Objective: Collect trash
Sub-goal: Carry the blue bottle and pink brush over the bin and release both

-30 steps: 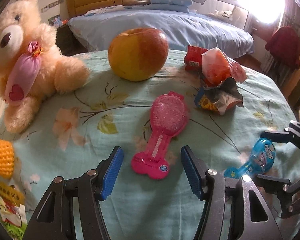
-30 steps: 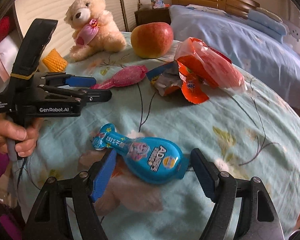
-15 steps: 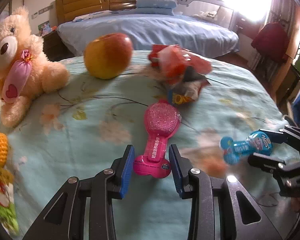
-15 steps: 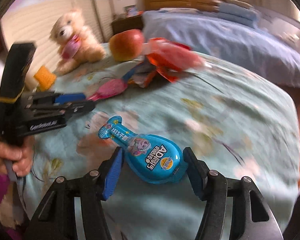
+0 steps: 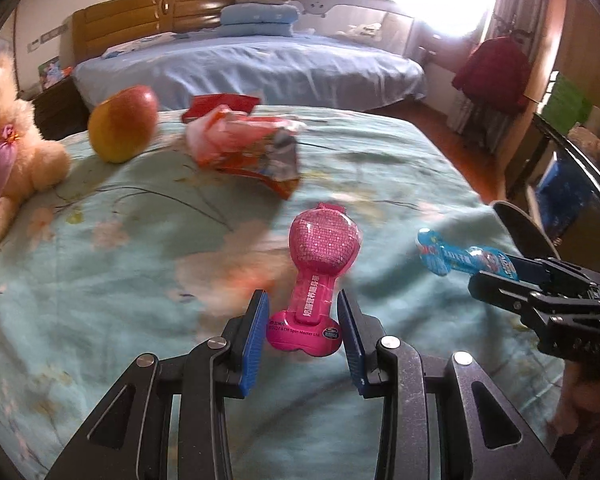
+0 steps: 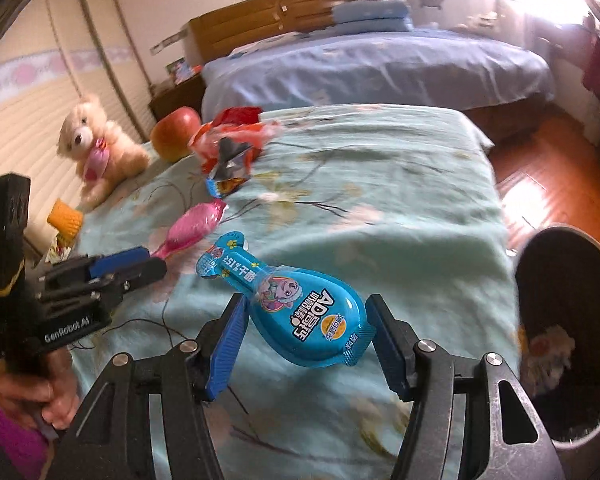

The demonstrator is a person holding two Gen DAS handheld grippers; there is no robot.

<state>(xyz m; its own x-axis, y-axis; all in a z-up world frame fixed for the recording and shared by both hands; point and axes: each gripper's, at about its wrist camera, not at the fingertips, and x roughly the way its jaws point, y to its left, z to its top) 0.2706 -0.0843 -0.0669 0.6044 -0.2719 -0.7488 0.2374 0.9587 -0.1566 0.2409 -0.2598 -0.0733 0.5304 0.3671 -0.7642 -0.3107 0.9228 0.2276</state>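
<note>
My left gripper [image 5: 303, 330] is shut on the base of a pink bottle-shaped package [image 5: 320, 268] and holds it above the green bedspread. My right gripper [image 6: 306, 338] is shut on a blue bottle-shaped package [image 6: 300, 312] and holds it lifted. The blue package [image 5: 464, 258] also shows in the left wrist view, and the pink package [image 6: 194, 226] in the right wrist view. Crumpled red and orange snack wrappers [image 5: 246, 142] lie further back on the bedspread. A dark round trash bin [image 6: 568, 344] stands right of the right gripper and holds some trash.
A red-yellow apple [image 5: 122, 128] and a cream teddy bear [image 5: 8, 152] sit at the back left. A yellow knitted item [image 6: 64, 216] lies at the left edge. A blue bed [image 5: 252, 68] stands behind. Wooden floor [image 6: 540, 168] lies to the right.
Both grippers have closed on their packages and lifted them off the bedspread. Both have swung right, bringing the trash bin into the right wrist view.
</note>
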